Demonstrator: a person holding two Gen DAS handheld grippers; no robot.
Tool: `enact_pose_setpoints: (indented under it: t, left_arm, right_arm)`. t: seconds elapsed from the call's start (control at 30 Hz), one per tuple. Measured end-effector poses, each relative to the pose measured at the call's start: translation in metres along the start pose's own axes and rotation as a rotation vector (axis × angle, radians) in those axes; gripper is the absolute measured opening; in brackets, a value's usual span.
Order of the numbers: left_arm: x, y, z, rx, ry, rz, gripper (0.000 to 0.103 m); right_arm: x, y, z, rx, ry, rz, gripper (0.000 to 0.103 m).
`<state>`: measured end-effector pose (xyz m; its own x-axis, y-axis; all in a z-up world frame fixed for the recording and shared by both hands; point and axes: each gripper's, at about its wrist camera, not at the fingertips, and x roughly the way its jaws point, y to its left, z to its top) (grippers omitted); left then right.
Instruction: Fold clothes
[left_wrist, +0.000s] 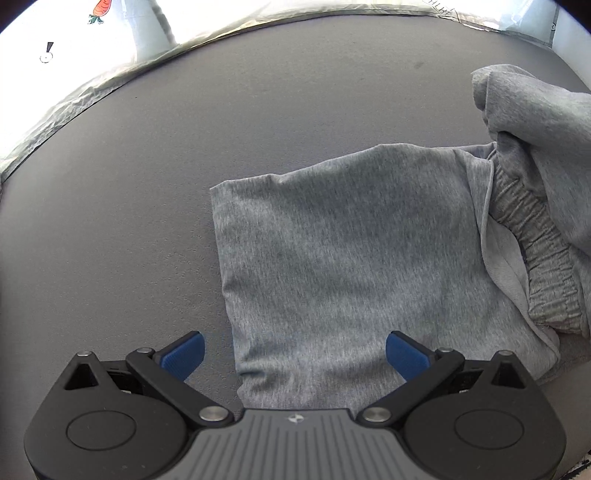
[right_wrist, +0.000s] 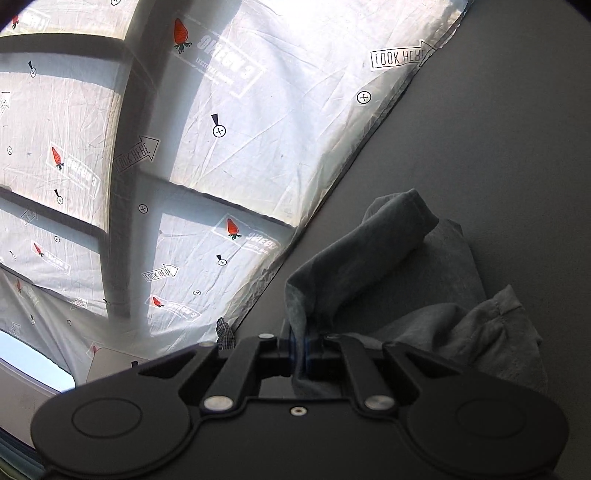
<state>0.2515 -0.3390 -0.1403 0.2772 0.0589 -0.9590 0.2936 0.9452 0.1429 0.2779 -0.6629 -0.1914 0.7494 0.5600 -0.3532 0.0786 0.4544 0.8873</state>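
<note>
A pair of grey sweatpants (left_wrist: 351, 251) lies partly folded on the dark grey table (left_wrist: 147, 166). Its elastic waistband (left_wrist: 535, 251) shows at the right, where a loose part of the cloth is raised off the table. My left gripper (left_wrist: 295, 354) hovers low over the near edge of the folded part, open, blue pads on either side with nothing pinched. My right gripper (right_wrist: 300, 350) is shut on a fold of the grey sweatpants (right_wrist: 369, 258) and holds it lifted above the table, the cloth hanging away from the jaws.
A white sheet (right_wrist: 221, 147) printed with carrots and "LOOK HERE" arrows covers a window behind the table's far edge (right_wrist: 351, 166). A small chequered cloth (right_wrist: 226, 334) peeks out beside that edge. Bare table (left_wrist: 332, 92) stretches beyond and left of the pants.
</note>
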Motion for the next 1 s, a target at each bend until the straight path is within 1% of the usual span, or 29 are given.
enact_pose_setpoints:
  t: [0.03, 0.07, 0.13, 0.17, 0.27, 0.37, 0.47, 0.63, 0.7, 0.8, 0.83, 0.87, 0.93, 1.0]
  left_arm:
    - [-0.005, 0.047, 0.004, -0.003, 0.004, 0.002, 0.103]
    - [0.005, 0.058, 0.012, -0.008, 0.008, 0.002, 0.103]
    - [0.034, 0.060, 0.030, -0.019, 0.016, 0.001, 0.103]
    - [0.045, 0.049, 0.037, -0.024, 0.020, -0.001, 0.103]
    - [0.061, 0.054, 0.039, -0.031, 0.028, -0.003, 0.103]
    - [0.071, 0.069, 0.035, -0.040, 0.035, -0.006, 0.103]
    - [0.074, 0.083, 0.031, -0.057, 0.048, -0.006, 0.103]
    - [0.079, 0.100, 0.028, -0.089, 0.068, -0.024, 0.103]
    - [0.079, 0.103, 0.027, -0.095, 0.070, -0.026, 0.103]
    - [0.076, 0.106, 0.024, -0.099, 0.070, -0.027, 0.103]
    - [0.079, 0.120, 0.010, -0.103, 0.069, -0.026, 0.103]
    - [0.079, 0.125, 0.006, -0.107, 0.069, -0.025, 0.103]
    - [0.075, 0.128, 0.005, -0.123, 0.065, -0.019, 0.103]
    - [0.073, 0.131, 0.004, -0.137, 0.063, -0.016, 0.103]
  right_arm:
    - [0.006, 0.003, -0.003, 0.001, 0.010, 0.004, 0.006]
    - [0.014, 0.007, -0.006, -0.004, 0.026, 0.005, 0.006]
    - [0.028, 0.013, -0.013, -0.016, 0.056, 0.004, 0.006]
    - [0.036, 0.016, -0.017, -0.018, 0.075, 0.001, 0.006]
    - [0.059, 0.020, -0.029, -0.005, 0.127, -0.004, 0.006]
    - [0.082, 0.023, -0.043, -0.001, 0.175, -0.024, 0.006]
    - [0.099, 0.024, -0.055, -0.008, 0.212, -0.059, 0.008]
    - [0.121, 0.018, -0.071, 0.053, 0.247, -0.089, 0.014]
    - [0.127, 0.019, -0.075, 0.061, 0.262, -0.082, 0.018]
    - [0.133, 0.021, -0.080, 0.090, 0.286, -0.039, 0.020]
    - [0.134, 0.024, -0.080, 0.082, 0.289, -0.032, 0.020]
    - [0.133, 0.027, -0.079, 0.060, 0.289, -0.035, 0.020]
    - [0.130, 0.033, -0.077, 0.022, 0.279, -0.035, 0.020]
    - [0.122, 0.037, -0.071, -0.005, 0.246, -0.034, 0.020]
